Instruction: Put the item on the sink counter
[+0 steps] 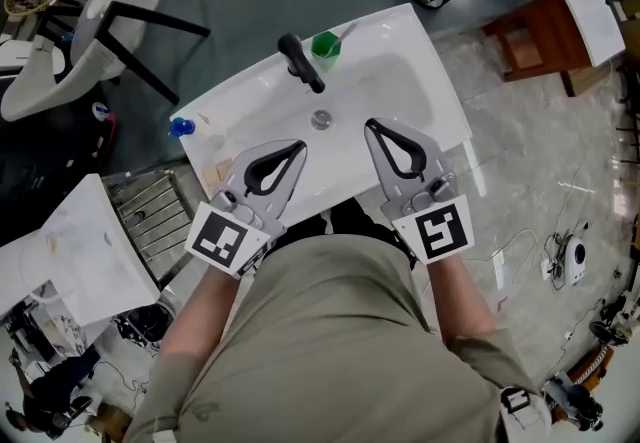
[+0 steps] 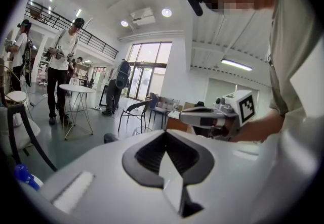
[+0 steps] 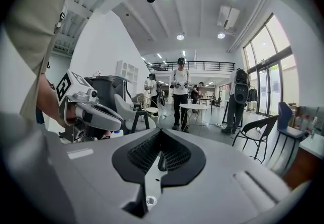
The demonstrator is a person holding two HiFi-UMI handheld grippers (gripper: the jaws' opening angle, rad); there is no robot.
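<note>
While held over sink (image 1: 400, 91), left hand-held gripper (image 1: 298, 146) and right hand-held gripper (image 1: 371, 125) both closed, empty

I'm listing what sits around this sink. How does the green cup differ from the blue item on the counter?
The green cup stands behind the basin, close beside the black faucet; the blue item sits at the counter's left end, well away from the faucet. The green cup holds a pale stick, likely a toothbrush; the blue item holds nothing that shows. Both rest on the white sink counter.
</note>
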